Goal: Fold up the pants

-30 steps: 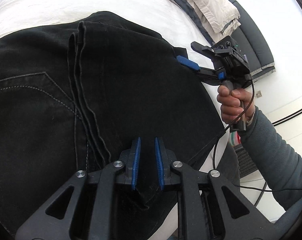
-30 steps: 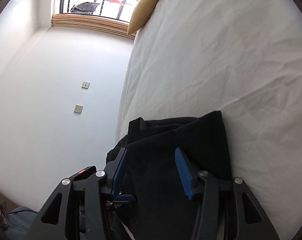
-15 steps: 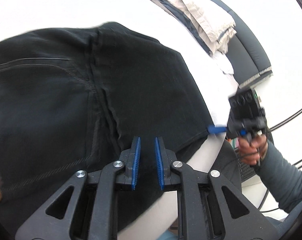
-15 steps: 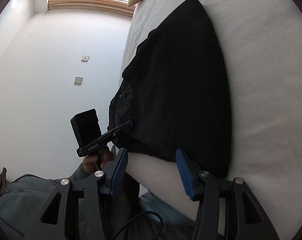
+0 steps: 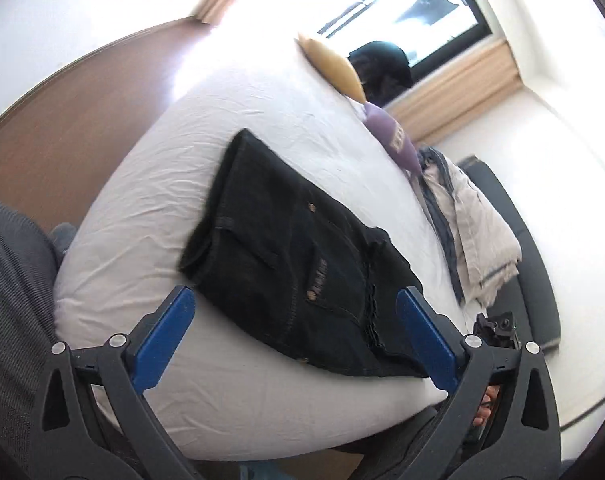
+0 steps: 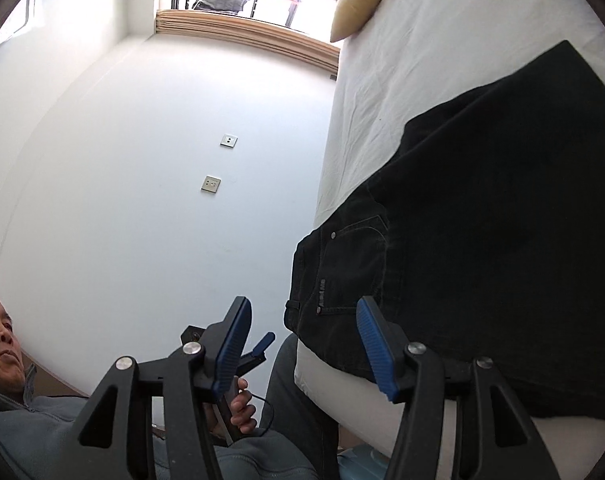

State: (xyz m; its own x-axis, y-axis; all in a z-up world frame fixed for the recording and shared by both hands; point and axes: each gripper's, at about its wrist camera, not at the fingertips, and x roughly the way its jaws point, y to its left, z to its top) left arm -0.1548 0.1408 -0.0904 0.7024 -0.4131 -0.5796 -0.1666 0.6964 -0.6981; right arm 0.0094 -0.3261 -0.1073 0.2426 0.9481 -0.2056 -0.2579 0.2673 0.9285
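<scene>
The black jeans [image 5: 286, 248] lie folded into a compact rectangle on the white bed [image 5: 150, 184], near its front edge. My left gripper [image 5: 294, 294] hovers before them, off the mattress. Its jaws are opening wide, and no fabric is between the blue pads [image 5: 170, 324]. In the right wrist view the jeans [image 6: 482, 200] fill the right side, with the waistband and a rivet at the bed's edge. My right gripper [image 6: 302, 304] is held off the bed's corner with its jaws opening and nothing between them. The left gripper's blue tip [image 6: 264, 344] shows beyond it.
A yellow pillow [image 5: 334, 68] and a purple one [image 5: 394, 140] lie at the far side by the window. A pile of beige and grey clothes [image 5: 474, 232] sits at the right, beside a dark bench [image 5: 534, 280]. A person in a grey-blue top [image 6: 42, 432] sits by the white wall.
My left gripper let go of the jeans' edge, opened from nearly shut to wide, and drew back and swung round. My right gripper also backed away from the jeans.
</scene>
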